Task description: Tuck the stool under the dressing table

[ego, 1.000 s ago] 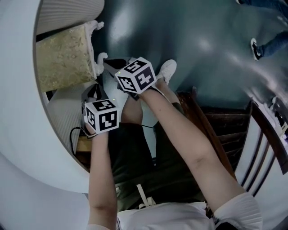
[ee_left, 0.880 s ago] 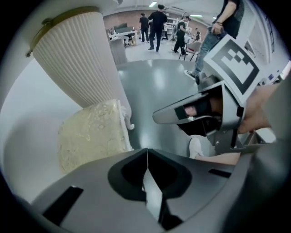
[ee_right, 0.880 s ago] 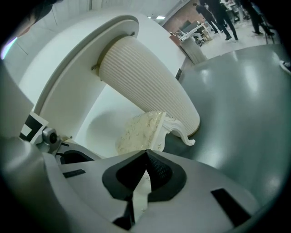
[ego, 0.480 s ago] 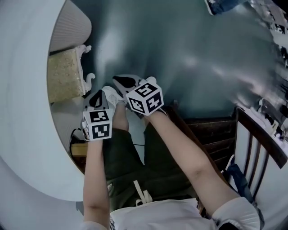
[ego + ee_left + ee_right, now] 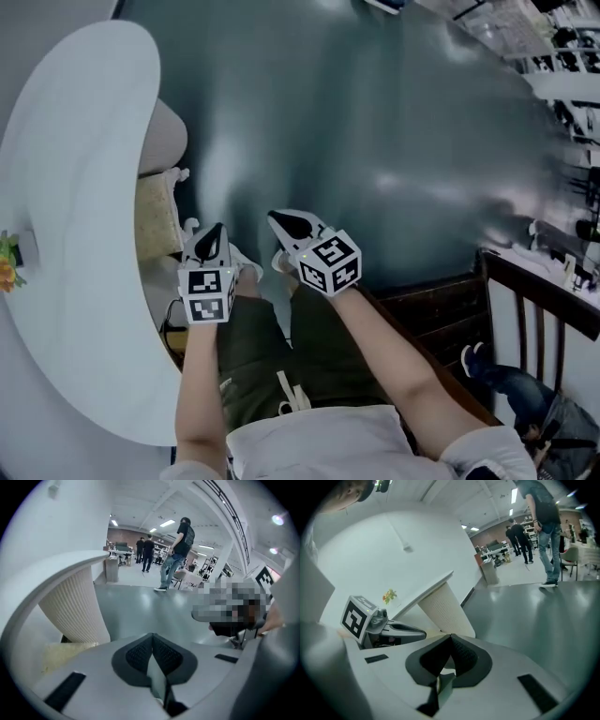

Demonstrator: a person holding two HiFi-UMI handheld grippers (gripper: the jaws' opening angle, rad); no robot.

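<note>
Both pairs of jaws are pressed together with nothing between their ribbed black pads. The left gripper (image 5: 152, 640) and the right gripper (image 5: 450, 640) each show one closed seam in their own views.

In the head view the person's white shirt (image 5: 319, 441) and dark green shorts (image 5: 262, 366) fill the bottom of the frame. Two bare forearms (image 5: 202, 375) reach forward from them. The grippers are held side by side, close together but apart, above a pair of white shoes (image 5: 247, 269), and both point forward and downward.

Just left of the left gripper is the cream-cushioned stool (image 5: 156, 217) with white scrolled corners. It sits under the edge of the broad white curved dressing table (image 5: 84, 178), with only a strip of cushion showing past the tabletop. It lies just beside the table's white ribbed pedestal (image 5: 165, 137); whether the two touch cannot be told. A small bunch of orange flowers (image 5: 8, 253) sits on the tabletop at the far left.

Glossy grey-green floor (image 5: 375, 122) stretches ahead. A dark wooden slatted chair (image 5: 534, 291) stands to the right. Far across the hall, in the left gripper view, several people (image 5: 180, 550) in dark tops stand or walk near desks.
</note>
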